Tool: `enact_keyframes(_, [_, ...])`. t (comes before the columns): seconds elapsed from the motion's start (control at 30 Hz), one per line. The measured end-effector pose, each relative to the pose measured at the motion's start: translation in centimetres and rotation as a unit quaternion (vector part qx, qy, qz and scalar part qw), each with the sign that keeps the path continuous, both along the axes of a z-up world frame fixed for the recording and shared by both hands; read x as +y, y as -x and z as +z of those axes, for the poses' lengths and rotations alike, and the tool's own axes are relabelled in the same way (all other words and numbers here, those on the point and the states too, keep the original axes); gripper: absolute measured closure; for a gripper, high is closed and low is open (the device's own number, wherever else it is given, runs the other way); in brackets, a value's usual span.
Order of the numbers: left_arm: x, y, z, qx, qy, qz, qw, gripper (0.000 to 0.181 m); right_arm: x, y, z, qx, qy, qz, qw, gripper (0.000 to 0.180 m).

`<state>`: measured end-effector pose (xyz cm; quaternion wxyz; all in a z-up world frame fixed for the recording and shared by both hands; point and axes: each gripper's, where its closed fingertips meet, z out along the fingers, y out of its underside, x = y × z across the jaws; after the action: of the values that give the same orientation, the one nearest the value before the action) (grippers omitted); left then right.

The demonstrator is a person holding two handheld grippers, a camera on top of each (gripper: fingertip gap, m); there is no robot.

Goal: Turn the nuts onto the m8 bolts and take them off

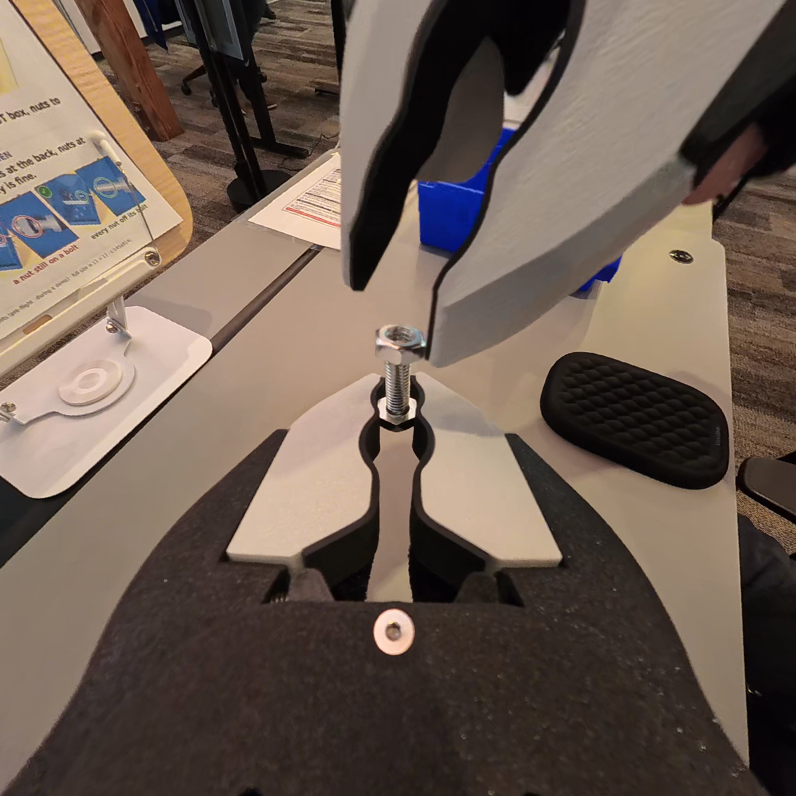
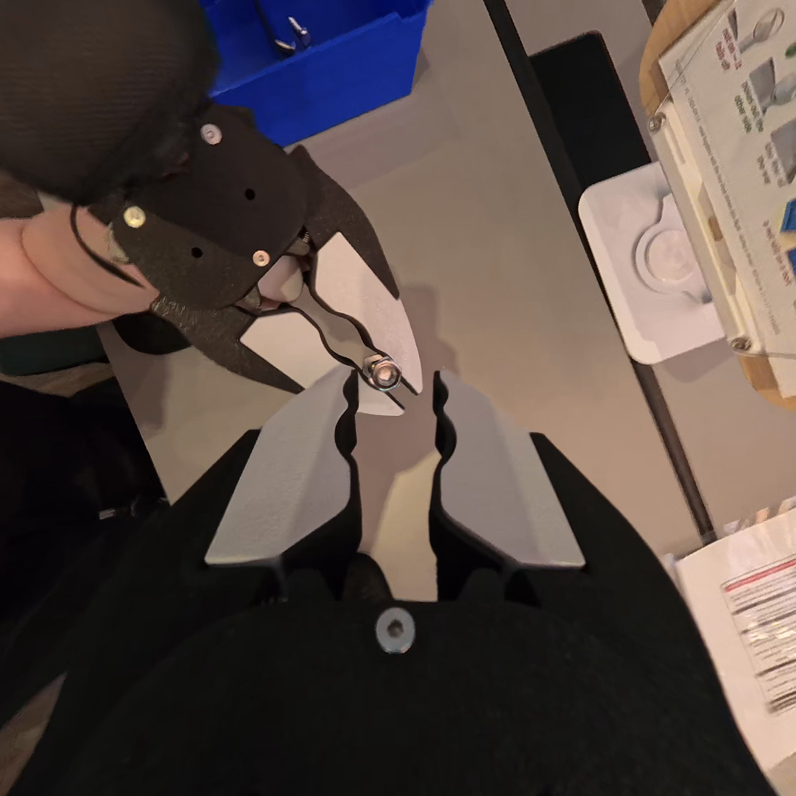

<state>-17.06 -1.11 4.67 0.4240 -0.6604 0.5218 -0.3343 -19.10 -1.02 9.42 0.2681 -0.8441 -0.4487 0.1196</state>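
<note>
1. My left gripper [image 1: 394, 402] is clenched on the bolt [image 1: 397, 394], gripping it at its head; the shaft stands upright above the fingers [image 1: 336, 456].
2. The nut [image 1: 400, 341] sits at the top of the thread.
3. My right gripper [image 2: 394, 383] is released, fingers [image 2: 301, 465] spread; one tip touches the nut's right edge.
4. The blue bin [image 1: 456, 215] lies far behind; a black pad [image 1: 637, 418] sits right, near the table [image 1: 267, 344] edge.
5. Bare table surrounds the bolt.

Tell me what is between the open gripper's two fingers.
Nothing: the right gripper is open and its gap is bare in the right wrist view; the nut sits beyond its fingertips.
</note>
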Motion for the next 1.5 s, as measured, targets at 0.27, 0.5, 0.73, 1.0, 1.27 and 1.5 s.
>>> enact_keyframes(0.27, [-3.8, -0.2, 0.5, -0.012, 0.022, -0.129, 0.991, 0.171, -4.5, -0.4, 1.7, -0.056, -0.085, 0.303, 0.948, 0.154])
enact_keyframes(0.5, [-5.3, -0.6, 0.5, -0.013, 0.025, -0.163, 0.986, 0.171, -5.2, 0.1, 0.5, -0.068, -0.072, 0.333, 0.938, 0.157])
enact_keyframes(0.73, [-5.5, -0.7, 0.5, -0.013, 0.021, -0.165, 0.986, 0.171, -5.0, 0.1, 0.0, -0.074, -0.065, 0.327, 0.94, 0.165])
enact_keyframes(1.0, [-4.3, -0.6, 0.4, -0.008, 0.007, -0.129, 0.992, 0.171, -4.0, -0.2, -0.1, -0.066, -0.038, 0.253, 0.964, 0.166])
enact_keyframes(1.27, [-3.8, -0.7, 0.1, 0.002, 0.011, -0.112, 0.994, 0.171, -3.6, 0.0, -0.4, -0.058, -0.03, 0.192, 0.979, 0.166])
enact_keyframes(1.5, [-4.1, -0.7, -0.3, 0.009, 0.018, -0.124, 0.992, 0.171, -4.1, -0.2, -0.5, -0.065, -0.026, 0.221, 0.973, 0.177])
